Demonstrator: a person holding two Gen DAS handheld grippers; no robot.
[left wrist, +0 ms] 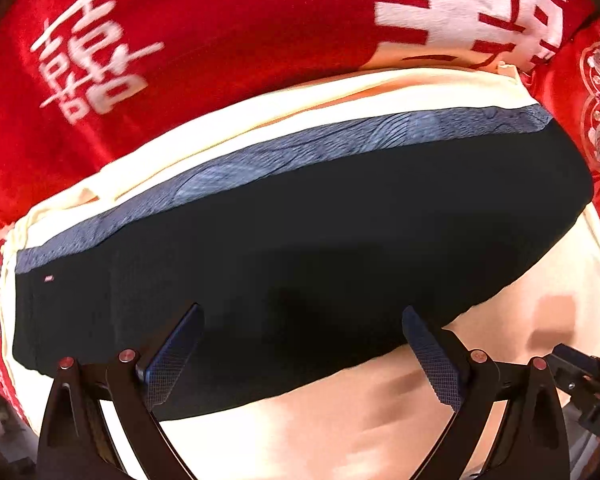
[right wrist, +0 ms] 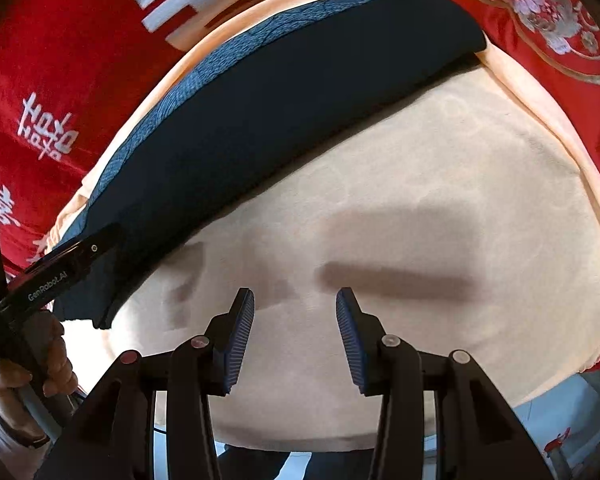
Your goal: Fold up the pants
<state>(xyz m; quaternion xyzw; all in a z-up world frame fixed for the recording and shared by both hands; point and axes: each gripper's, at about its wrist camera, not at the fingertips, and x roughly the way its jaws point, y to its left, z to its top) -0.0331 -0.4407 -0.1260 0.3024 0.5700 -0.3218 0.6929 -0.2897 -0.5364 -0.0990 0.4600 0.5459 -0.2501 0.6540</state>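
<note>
— Lying across the middle of the left view, the pants point(left wrist: 320, 248) are a dark folded band on the cream mat point(left wrist: 380, 420), grey waistband point(left wrist: 260, 160) along their upper edge.
— And the grippers?
— Left gripper point(left wrist: 300, 356) spread wide, nothing between its fingers, low in frame over the pants. Right gripper point(right wrist: 295, 338) also parted, empty, above bare mat; the pants run from lower left to upper right there, red cloth point(right wrist: 60, 60) beyond.

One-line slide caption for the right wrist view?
Open right gripper hovers over the cream cushion; folded dark pants lie beyond.
</note>
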